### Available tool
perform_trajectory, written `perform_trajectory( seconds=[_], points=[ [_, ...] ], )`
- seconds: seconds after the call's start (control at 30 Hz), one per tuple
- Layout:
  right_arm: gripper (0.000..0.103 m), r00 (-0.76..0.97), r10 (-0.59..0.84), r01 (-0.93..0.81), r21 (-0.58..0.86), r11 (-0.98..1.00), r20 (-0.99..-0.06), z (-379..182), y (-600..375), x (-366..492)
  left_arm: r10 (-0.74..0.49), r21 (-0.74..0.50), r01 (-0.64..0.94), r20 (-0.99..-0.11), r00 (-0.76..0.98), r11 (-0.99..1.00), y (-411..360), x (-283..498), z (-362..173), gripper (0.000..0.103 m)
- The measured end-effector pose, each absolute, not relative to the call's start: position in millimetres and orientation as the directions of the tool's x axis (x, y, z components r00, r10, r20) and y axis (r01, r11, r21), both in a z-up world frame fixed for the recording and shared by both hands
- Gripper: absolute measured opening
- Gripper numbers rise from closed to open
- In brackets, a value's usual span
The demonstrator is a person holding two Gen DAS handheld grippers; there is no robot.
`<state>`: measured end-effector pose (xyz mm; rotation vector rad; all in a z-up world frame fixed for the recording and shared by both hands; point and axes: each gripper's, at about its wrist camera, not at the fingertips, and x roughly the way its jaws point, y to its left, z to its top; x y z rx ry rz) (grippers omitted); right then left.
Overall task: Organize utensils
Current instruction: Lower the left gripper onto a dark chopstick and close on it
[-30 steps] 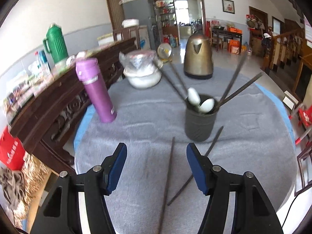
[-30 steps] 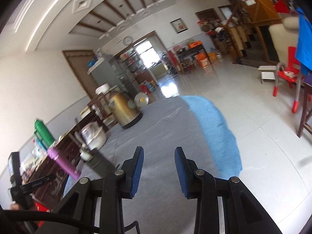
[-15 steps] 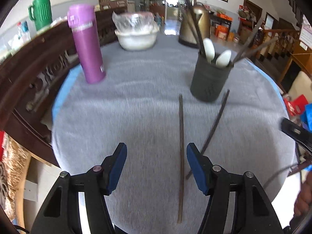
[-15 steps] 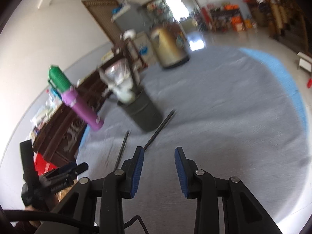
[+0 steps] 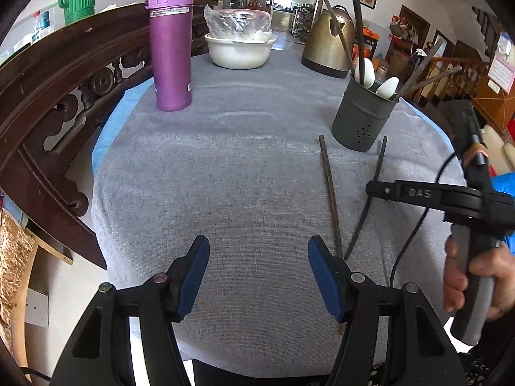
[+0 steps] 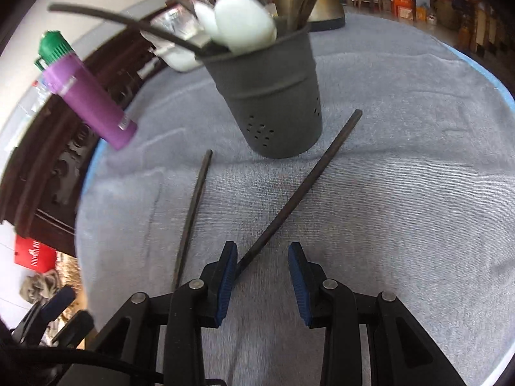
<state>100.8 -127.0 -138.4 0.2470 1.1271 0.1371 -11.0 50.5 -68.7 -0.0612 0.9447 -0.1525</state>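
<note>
A dark grey utensil holder [image 5: 362,119] [image 6: 273,99] stands on the grey cloth, holding white spoons [image 6: 241,29] and several dark chopsticks. Two loose dark chopsticks lie on the cloth in front of it: a left one [image 5: 330,189] [image 6: 193,212] and a right one [image 5: 367,202] [image 6: 299,186]. My right gripper [image 6: 262,270] is open, low over the near end of the right chopstick, which lies by its left finger. My left gripper [image 5: 257,270] is open and empty, near the table's front edge, left of the chopsticks.
A purple flask [image 5: 170,41] stands at the back left, a white covered bowl [image 5: 239,48] and a brass kettle [image 5: 331,45] at the back. A carved dark wooden sideboard [image 5: 48,96] runs along the left. The round table's edge [image 5: 106,128] drops off on all sides.
My right gripper swung down from facing the room to just over the right chopstick. My left gripper pulled back toward the front edge and lowered; the right gripper now shows in its view.
</note>
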Motion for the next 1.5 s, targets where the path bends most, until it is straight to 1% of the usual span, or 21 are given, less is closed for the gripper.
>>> perform_trajectory(
  seconds=[0.1,0.2,0.23,0.4,0.57,0.67,0.7,0.77,0.83,0.93,1.07,1.17,1.2,1.3,1.33,1.4,1.47,1.5],
  points=[
    [0.035,0.432,0.183,0.011,0.208,0.978,-0.883,-139,-119,105,-0.162,-0.12,0.11,-0.802,0.576,0.987,51,-9,-69,0.064],
    [0.023,0.419,0.138,-0.002,0.151,0.988,-0.898,-139,-116,105,-0.173,-0.133,0.111,-0.803,0.57,0.985,51,-4,-69,0.064],
    [0.022,0.415,0.138,0.0,0.151,0.989,-0.899,-138,-118,105,-0.173,-0.135,0.109,-0.804,0.569,0.985,50,-2,-69,0.064],
    [0.021,0.386,0.124,0.021,0.143,0.989,-0.914,-137,-149,91,-0.18,-0.136,0.12,-0.808,0.56,0.983,42,3,-66,0.064],
    [0.021,0.395,0.122,-0.006,0.13,0.991,-0.91,-136,-178,67,-0.205,-0.151,0.144,-0.83,0.518,0.978,25,14,-72,0.064],
    [0.019,0.401,0.151,0.0,0.165,0.986,-0.904,-134,-198,57,-0.218,-0.161,0.154,-0.84,0.498,0.975,13,25,-76,0.064],
    [0.019,0.398,0.178,0.018,0.201,0.979,-0.9,-134,-206,57,-0.216,-0.158,0.155,-0.841,0.496,0.975,9,29,-76,0.064],
    [0.023,0.41,0.208,0.052,0.251,0.967,-0.888,-129,-219,61,-0.214,-0.154,0.159,-0.842,0.494,0.975,3,40,-75,0.064],
    [0.023,0.428,0.214,0.075,0.271,0.96,-0.878,-124,-229,67,-0.212,-0.15,0.162,-0.846,0.489,0.975,-2,50,-77,0.064],
    [0.023,0.493,0.239,0.098,0.326,0.94,-0.836,-111,-245,83,-0.21,-0.154,0.156,-0.857,0.471,0.976,-9,68,-82,0.064],
    [0.023,0.495,0.232,0.136,0.338,0.931,-0.837,-118,-247,109,-0.216,-0.162,0.157,-0.872,0.439,0.974,-22,91,-92,0.064],
    [0.023,0.433,0.245,0.168,0.345,0.924,-0.867,-134,-245,129,-0.24,-0.188,0.162,-0.88,0.411,0.969,-29,102,-97,0.064],
    [0.022,0.419,0.251,0.173,0.348,0.921,-0.873,-137,-246,130,-0.255,-0.205,0.164,-0.88,0.401,0.965,-31,105,-99,0.063],
    [0.019,0.417,0.227,0.191,0.329,0.925,-0.88,-139,-241,134,-0.271,-0.227,0.159,-0.885,0.378,0.961,-36,115,-104,0.051],
    [0.014,0.415,0.225,0.189,0.326,0.926,-0.881,-140,-238,136,-0.283,-0.239,0.162,-0.885,0.369,0.958,-37,117,-106,0.043],
    [0.009,0.403,0.229,0.169,0.318,0.933,-0.886,-141,-233,134,-0.268,-0.224,0.156,-0.887,0.376,0.962,-39,121,-106,0.031],
    [0.008,0.405,0.206,0.145,0.286,0.947,-0.89,-141,-225,131,-0.283,-0.246,0.145,-0.887,0.365,0.958,-37,123,-108,0.013],
    [0.008,0.403,0.209,0.125,0.28,0.952,-0.891,-140,-221,127,-0.302,-0.27,0.138,-0.886,0.351,0.953,-36,124,-110,0.01]
  ],
)
